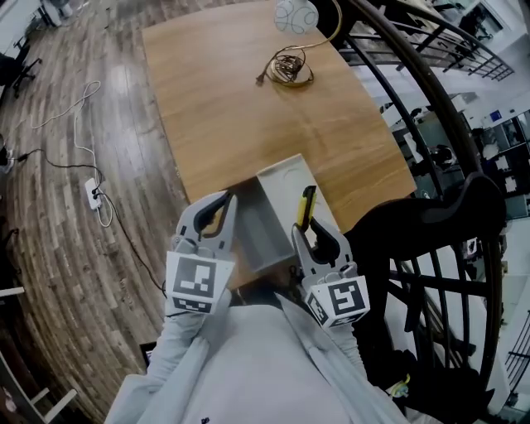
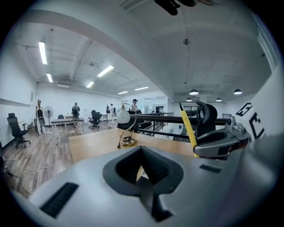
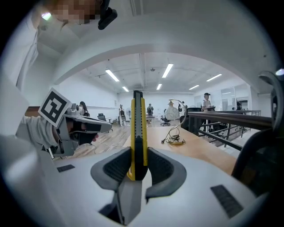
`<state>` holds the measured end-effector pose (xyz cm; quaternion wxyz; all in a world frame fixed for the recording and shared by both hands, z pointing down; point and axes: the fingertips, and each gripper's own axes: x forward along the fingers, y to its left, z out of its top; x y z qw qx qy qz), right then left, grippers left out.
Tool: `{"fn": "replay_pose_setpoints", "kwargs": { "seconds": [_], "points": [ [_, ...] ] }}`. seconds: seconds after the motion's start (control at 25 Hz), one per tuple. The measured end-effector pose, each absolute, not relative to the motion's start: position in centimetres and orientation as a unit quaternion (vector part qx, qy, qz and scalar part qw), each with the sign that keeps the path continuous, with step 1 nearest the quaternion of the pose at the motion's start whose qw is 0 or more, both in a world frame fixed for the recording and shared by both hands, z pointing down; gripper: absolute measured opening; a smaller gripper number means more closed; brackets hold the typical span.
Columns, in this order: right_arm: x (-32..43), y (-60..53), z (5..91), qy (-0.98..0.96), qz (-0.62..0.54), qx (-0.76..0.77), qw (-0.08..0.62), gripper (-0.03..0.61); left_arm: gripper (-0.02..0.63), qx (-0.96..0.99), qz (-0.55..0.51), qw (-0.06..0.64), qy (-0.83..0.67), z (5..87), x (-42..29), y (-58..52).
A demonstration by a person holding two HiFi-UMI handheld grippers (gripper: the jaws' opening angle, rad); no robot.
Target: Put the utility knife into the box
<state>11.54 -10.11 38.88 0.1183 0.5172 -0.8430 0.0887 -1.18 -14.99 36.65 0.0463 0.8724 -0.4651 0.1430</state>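
A yellow and black utility knife (image 1: 308,206) (image 3: 138,128) sticks up out of my right gripper (image 1: 307,227) (image 3: 137,165), which is shut on its lower end. In the head view the knife is at the right edge of the white open box (image 1: 276,209), which lies on the wooden table (image 1: 248,108) near its front edge. My left gripper (image 1: 218,206) (image 2: 141,165) is at the box's left side, its jaws together with nothing between them. The left gripper view also shows the knife (image 2: 188,127) and the right gripper (image 2: 217,142) at the right.
A coiled cable (image 1: 287,68) and a white globe lamp (image 1: 296,15) sit at the table's far end. A black chair (image 1: 439,224) and a dark railing (image 1: 414,74) stand close on the right. A power strip with cords (image 1: 95,195) lies on the wood floor at the left.
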Motion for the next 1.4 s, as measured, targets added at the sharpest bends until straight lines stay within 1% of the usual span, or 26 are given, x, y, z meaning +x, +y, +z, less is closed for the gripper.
{"fn": "replay_pose_setpoints", "kwargs": {
  "seconds": [0.24, 0.84, 1.16, 1.4],
  "points": [
    [11.9, -12.6, 38.9, -0.854, 0.091, 0.499, 0.115, 0.127, 0.018, 0.866, 0.155, 0.049, -0.473, 37.2, -0.1, -16.8],
    [10.3, -13.3, 40.1, -0.852, 0.107, 0.496, 0.133, 0.129, 0.018, 0.864, 0.157, 0.057, -0.475, 37.9, -1.8, -18.0],
    [8.8, -13.0, 42.4, -0.849, 0.124, 0.487, 0.162, 0.129, 0.018, 0.865, 0.157, 0.066, -0.472, 39.1, -2.2, -17.5],
    [7.5, -12.6, 45.6, -0.844, 0.135, 0.476, 0.208, 0.129, 0.018, 0.865, 0.153, 0.085, -0.471, 41.0, -2.6, -17.3]
  ]
}}
